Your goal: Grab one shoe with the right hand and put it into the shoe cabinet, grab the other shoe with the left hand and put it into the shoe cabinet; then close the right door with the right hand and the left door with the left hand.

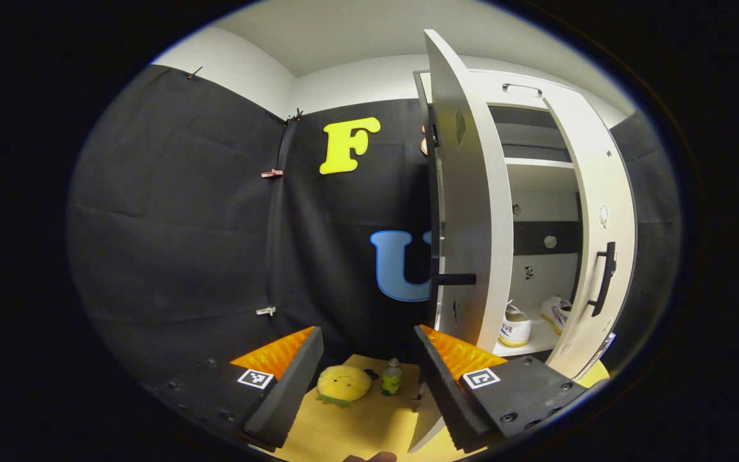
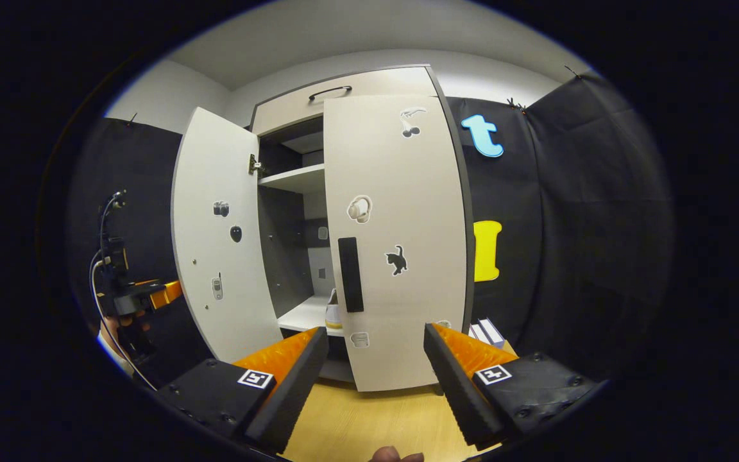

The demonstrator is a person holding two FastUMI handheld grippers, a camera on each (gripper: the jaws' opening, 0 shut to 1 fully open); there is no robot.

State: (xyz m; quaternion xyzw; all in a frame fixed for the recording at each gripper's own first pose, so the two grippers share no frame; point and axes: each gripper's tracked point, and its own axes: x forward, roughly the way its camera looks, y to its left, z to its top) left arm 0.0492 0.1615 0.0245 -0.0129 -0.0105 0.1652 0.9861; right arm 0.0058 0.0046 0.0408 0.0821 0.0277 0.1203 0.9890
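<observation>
Standing wide open at the bottom of the left gripper view, the left gripper (image 1: pixel 367 362) was seen empty, its fingers well apart and touching nothing. Ahead of it and to its right, the tall white shoe cabinet (image 1: pixel 523 102) was pictured with its white left door (image 1: pixel 469 212) swung out edge-on, the long axis of that panel upright and its black bar handle (image 1: pixel 454 279) jutting just above the gripper's right finger. Deep inside, on the low white shelf (image 1: pixel 533 343), two white canvas shoes (image 1: pixel 516 326) were seen already placed side by side.

The right gripper (image 2: pixel 376 366) was likewise shown open and holding nothing. Directly ahead of it, the white right door (image 2: pixel 401 244), dotted with small stickers, was seen nearly shut, its upright black handle (image 2: pixel 350 274) a little above and left of the jaws; a sliver of one shoe showed past the door's edge. Far off to that gripper's left, the other gripper was glimpsed in a person's hand beside the open left door.

Both shoes being stowed, and the right door appearing almost home, the left door was judged the remaining work, with the left gripper the nearer. A push on the door's outer face, from the gripper's left towards its right, would likely be called for.
</observation>
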